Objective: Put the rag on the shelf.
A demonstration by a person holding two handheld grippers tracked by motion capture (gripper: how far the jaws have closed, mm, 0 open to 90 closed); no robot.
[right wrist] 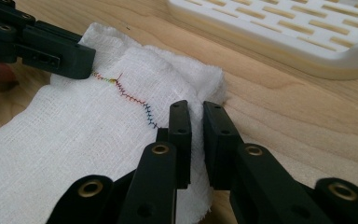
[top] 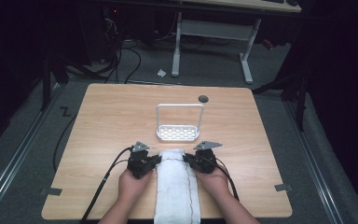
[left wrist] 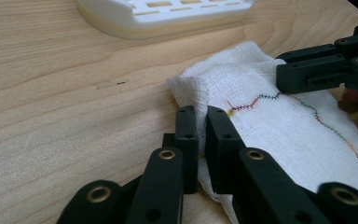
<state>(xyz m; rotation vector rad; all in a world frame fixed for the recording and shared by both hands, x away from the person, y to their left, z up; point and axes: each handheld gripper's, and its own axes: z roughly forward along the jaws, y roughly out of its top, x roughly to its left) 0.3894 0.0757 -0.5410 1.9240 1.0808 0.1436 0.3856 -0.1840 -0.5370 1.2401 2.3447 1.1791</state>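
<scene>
Both forearms enter from the near edge, hands level. Left gripper (top: 154, 160) pinches the white cloth's (top: 177, 186) left far corner; right gripper (top: 189, 159) pinches its right far corner. Cloth lies at the table's (top: 107, 121) near middle, just near the white rack (top: 178, 132). Gripper views resolve the 2 pinched folds and coloured zigzag stitching (right wrist: 135, 100).

There's a white slotted rack (top: 178, 132) with a tall wire handle sitting around the middle of the light wood counter (top: 107, 121). Just behind the rack, near the counter's far edge, is a round dark grommet hole (top: 203, 99). Past that edge a white-legged desk (top: 214, 32) stands on the grey floor.
</scene>
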